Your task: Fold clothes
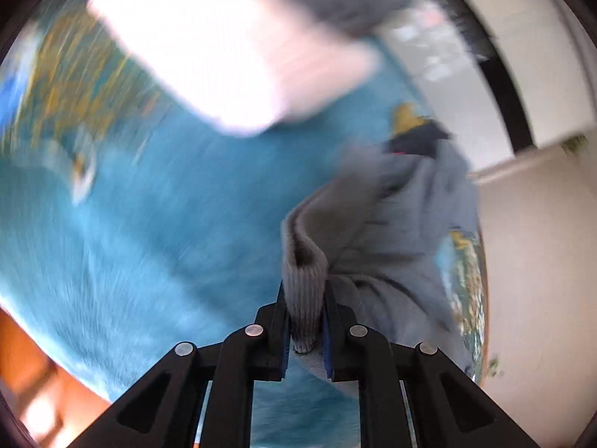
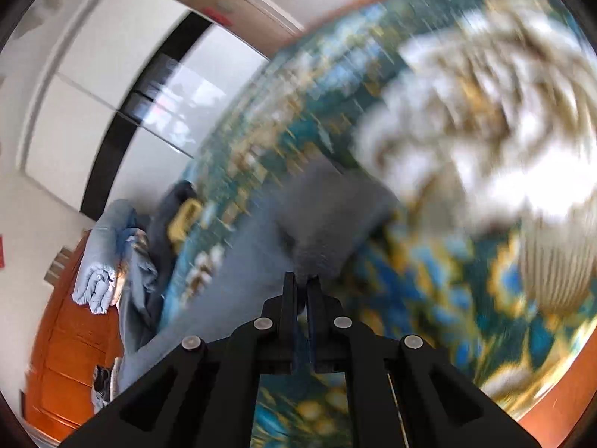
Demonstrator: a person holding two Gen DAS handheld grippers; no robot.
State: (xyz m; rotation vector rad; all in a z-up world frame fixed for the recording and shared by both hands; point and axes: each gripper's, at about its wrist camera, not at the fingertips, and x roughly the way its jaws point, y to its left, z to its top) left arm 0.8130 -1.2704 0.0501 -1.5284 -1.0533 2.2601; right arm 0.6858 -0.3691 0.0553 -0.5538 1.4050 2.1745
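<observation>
My left gripper [image 1: 305,291] is shut on the ribbed cuff of a grey garment [image 1: 395,220], which hangs off to the right over a teal patterned cloth [image 1: 156,224]. My right gripper [image 2: 303,280] is shut on another part of the grey garment [image 2: 328,209], which bunches just ahead of the fingers above the teal, gold and white patterned cloth [image 2: 429,280]. Both views are blurred by motion.
A folded white item [image 1: 224,44] lies on the teal cloth at the top of the left view. A pile of blue and dark clothes [image 2: 127,257] lies at the left of the right view. White wardrobe doors [image 2: 93,86] and orange wooden floor [image 2: 67,354] lie beyond.
</observation>
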